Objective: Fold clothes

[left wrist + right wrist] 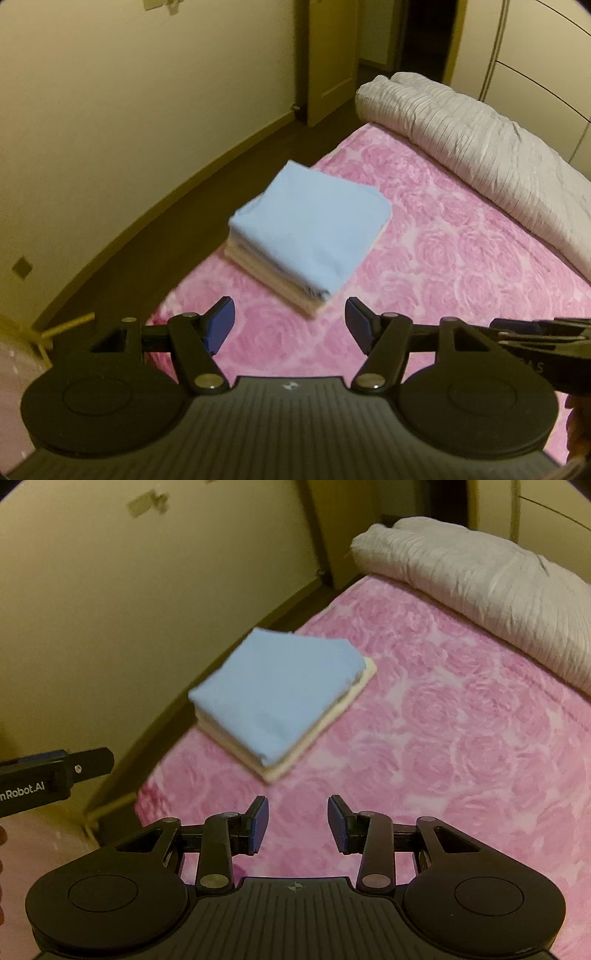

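Note:
A folded light blue garment (310, 225) (277, 694) lies on top of a stack of folded cream clothes (258, 266) (332, 716) near the left edge of a bed covered in a pink rose-pattern blanket (443, 258) (443, 738). My left gripper (290, 325) hovers just short of the stack, open, nothing between its blue pads. My right gripper (297, 823) also hangs open and empty, a little nearer than the stack. The right gripper's body (535, 339) shows at the right edge of the left wrist view, and the left gripper's body (55, 775) at the left edge of the right wrist view.
A rolled grey quilt (480, 147) (480, 590) lies along the far right side of the bed. A cream wall (129, 110) and dark floor strip (184, 221) run left of the bed. A door (332, 55) stands at the back, cabinets (535, 55) at the far right.

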Demonstrator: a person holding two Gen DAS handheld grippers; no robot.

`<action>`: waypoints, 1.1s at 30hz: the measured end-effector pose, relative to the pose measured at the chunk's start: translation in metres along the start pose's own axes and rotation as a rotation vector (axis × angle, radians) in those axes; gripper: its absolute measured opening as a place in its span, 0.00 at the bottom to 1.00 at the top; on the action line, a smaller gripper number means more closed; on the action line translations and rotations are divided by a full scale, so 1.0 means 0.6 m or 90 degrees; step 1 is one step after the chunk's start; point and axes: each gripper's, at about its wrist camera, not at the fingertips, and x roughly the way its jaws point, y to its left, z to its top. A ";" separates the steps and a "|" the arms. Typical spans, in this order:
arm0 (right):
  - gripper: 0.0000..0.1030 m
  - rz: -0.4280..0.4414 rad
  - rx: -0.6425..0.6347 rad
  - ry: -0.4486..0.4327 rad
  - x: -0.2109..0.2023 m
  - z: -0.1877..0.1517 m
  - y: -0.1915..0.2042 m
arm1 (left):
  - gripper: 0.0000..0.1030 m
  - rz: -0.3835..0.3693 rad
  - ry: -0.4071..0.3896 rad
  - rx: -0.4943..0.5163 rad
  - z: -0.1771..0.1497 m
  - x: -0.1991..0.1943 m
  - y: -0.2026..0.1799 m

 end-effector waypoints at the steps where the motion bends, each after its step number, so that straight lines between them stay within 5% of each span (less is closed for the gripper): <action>1: 0.38 -0.005 -0.014 0.004 -0.002 -0.005 -0.004 | 0.61 0.006 0.007 -0.005 -0.010 -0.001 -0.008; 10: 0.39 -0.013 -0.069 0.028 -0.019 -0.025 -0.053 | 0.61 0.026 0.032 -0.045 -0.066 -0.025 -0.070; 33: 0.54 0.002 -0.162 0.086 0.027 0.016 -0.124 | 0.61 0.064 0.090 -0.114 -0.078 0.022 -0.155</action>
